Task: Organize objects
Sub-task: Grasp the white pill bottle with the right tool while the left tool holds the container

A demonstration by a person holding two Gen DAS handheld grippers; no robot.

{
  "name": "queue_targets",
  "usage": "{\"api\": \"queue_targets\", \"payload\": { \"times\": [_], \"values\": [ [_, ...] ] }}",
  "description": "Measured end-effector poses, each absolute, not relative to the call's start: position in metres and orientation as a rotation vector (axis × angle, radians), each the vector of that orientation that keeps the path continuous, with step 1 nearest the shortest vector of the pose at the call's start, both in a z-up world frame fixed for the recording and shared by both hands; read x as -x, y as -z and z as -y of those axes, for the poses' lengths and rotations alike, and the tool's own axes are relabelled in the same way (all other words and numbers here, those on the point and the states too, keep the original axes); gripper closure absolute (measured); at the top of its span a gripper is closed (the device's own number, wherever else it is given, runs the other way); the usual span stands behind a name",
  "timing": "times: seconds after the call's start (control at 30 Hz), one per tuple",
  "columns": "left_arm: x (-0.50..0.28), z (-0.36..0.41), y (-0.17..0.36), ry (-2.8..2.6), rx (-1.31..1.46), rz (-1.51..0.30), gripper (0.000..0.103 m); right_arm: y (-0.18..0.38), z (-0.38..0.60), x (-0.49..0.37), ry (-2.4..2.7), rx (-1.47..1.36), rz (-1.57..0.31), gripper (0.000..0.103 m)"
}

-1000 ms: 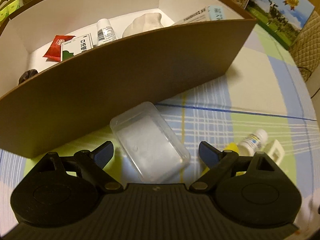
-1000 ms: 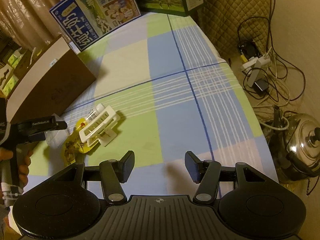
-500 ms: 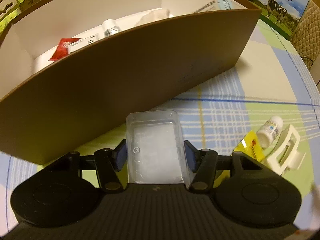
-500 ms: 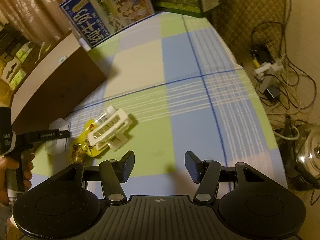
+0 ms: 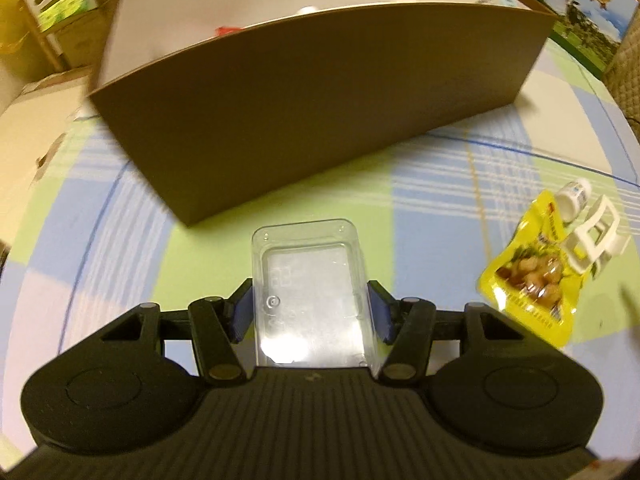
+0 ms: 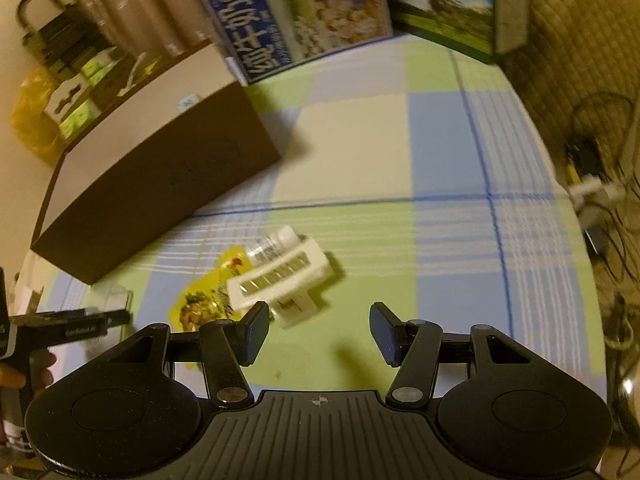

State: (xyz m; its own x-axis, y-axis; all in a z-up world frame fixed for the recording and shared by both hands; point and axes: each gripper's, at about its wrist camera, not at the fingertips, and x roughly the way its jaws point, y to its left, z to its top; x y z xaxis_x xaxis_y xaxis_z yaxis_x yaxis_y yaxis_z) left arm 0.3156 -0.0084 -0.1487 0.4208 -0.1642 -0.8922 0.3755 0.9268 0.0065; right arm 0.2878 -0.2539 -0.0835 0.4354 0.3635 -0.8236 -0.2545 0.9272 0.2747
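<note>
While clamped, clear plastic container (image 5: 310, 292) sits between left gripper (image 5: 311, 312) fingers.

A checked cloth (image 6: 448, 264) in green, blue and cream squares is covering the surface and carrying everything. At the far left a brown cardboard box (image 5: 320, 112) with a white inside is standing on it. Near the middle right a yellow snack pouch (image 5: 528, 276) is lying flat, with a small white bottle (image 5: 574, 194) on its side at the pouch's far end and a white plastic clip (image 5: 596, 236) lying over both. Along the far edge two printed cartons (image 6: 304, 12) are standing, one blue, one showing a cow in a meadow
</note>
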Motion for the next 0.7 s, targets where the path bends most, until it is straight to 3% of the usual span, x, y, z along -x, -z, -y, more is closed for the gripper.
{"api": "queue_targets", "payload": {
  "times": [0.7],
  "values": [
    [-0.307, -0.063, 0.143, 0.186, -0.153, -1.11, 0.049, 0.13, 0.176, -0.357, -0.65, 0.215, -1.035, 0.05]
  ]
}}
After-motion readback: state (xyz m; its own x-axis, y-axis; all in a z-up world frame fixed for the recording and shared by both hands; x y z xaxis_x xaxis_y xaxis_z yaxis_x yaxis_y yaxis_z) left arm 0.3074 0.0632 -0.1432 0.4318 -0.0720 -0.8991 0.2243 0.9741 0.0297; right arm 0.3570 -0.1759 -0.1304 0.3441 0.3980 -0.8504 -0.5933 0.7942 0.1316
